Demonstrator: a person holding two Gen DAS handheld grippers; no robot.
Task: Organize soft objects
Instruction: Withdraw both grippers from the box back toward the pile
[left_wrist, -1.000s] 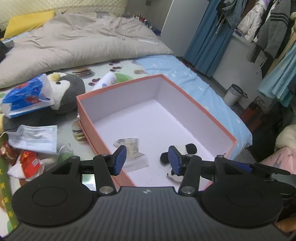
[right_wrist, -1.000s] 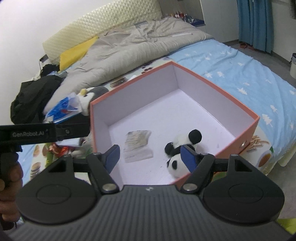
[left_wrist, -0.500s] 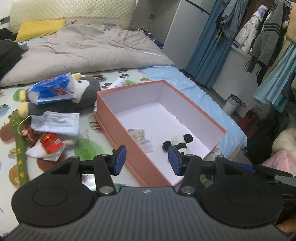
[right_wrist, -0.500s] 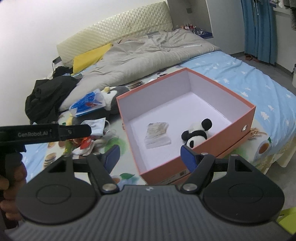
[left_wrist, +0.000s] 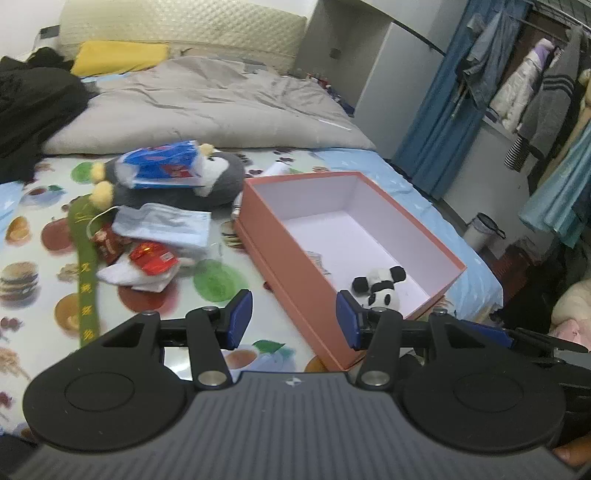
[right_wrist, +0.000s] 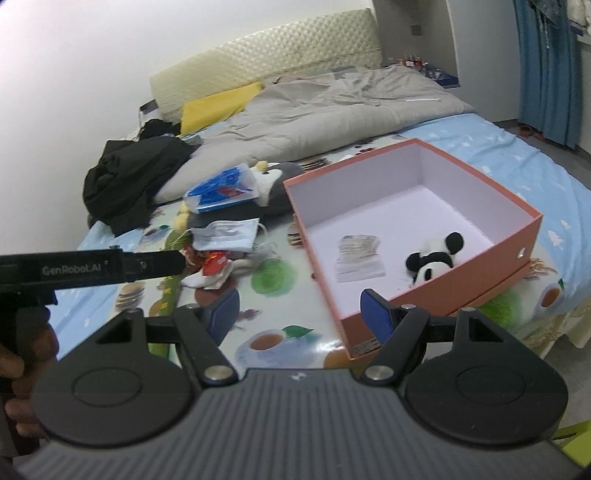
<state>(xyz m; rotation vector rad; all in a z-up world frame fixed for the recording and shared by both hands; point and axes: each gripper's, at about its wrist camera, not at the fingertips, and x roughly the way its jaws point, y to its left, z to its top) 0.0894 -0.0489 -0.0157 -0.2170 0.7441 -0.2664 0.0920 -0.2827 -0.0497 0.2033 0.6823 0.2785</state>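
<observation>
Nearest the cameras, the left gripper (left_wrist: 293, 319) and the right gripper (right_wrist: 299, 314) both hang above the printed bedsheet (right_wrist: 273, 343) with their blue pads spread wide apart and nothing between them. Just past them sits the orange box (right_wrist: 436, 295), holding a small panda plush (right_wrist: 434, 258) by its near wall and what looks like a flat packet (right_wrist: 358, 253), though its print is too blurred to read. Further left, on the sheet beside the box, lie a face mask (left_wrist: 162, 225), red wrappers (left_wrist: 151, 256) and a grey penguin plush (left_wrist: 218, 181) with a blue tissue pack (left_wrist: 162, 166) on it, and the grey duvet (left_wrist: 207, 107) lies beyond.
</observation>
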